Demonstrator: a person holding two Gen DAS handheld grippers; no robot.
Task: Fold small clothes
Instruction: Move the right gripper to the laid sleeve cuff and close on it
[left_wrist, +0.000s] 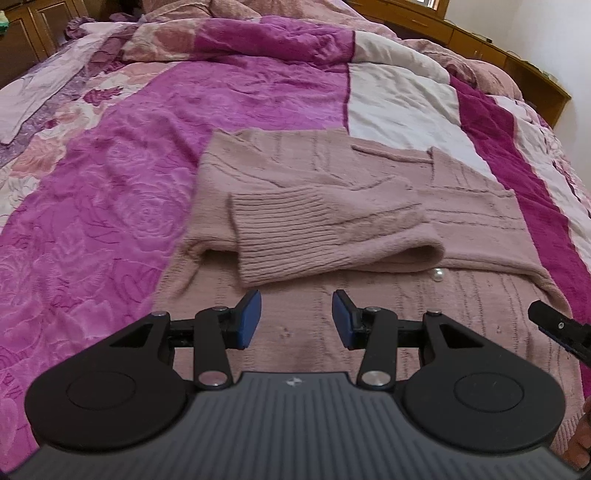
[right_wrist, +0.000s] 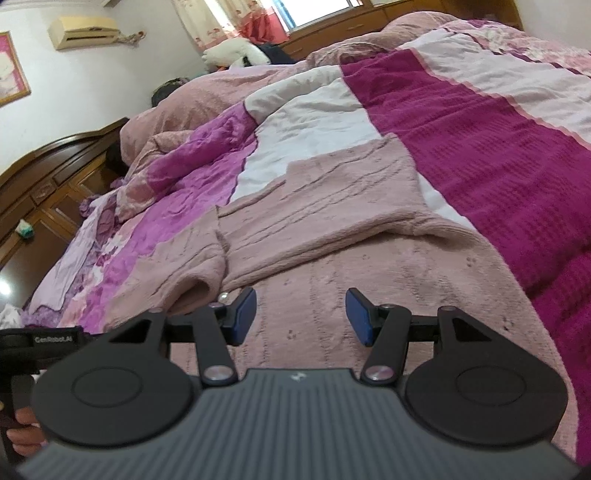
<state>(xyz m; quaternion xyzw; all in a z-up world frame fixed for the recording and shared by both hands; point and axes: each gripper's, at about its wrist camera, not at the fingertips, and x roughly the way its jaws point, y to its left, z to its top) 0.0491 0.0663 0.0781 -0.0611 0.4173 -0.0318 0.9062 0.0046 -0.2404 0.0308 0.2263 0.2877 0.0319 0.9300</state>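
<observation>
A dusty-pink knitted sweater (left_wrist: 317, 173) lies flat on the bed, both sleeves folded in across its body. The ribbed cuff (left_wrist: 291, 229) of one sleeve lies just ahead of my left gripper (left_wrist: 297, 319). That gripper hovers over the sweater's lower part, open, with nothing between its blue pads. A pearl button (left_wrist: 439, 276) shows beside the cuff. In the right wrist view the same sweater (right_wrist: 332, 206) stretches ahead, and my right gripper (right_wrist: 301, 317) stands open above its hem area, holding nothing. A tip of the right gripper (left_wrist: 554, 325) shows at the left view's right edge.
The bed is covered by a magenta, pink and white quilt (left_wrist: 147, 147), rumpled at the far end. A wooden headboard and cabinets (right_wrist: 44, 177) stand at the left, a window and air conditioner (right_wrist: 85, 31) beyond. A person's hand (right_wrist: 26, 432) holds the other gripper's handle.
</observation>
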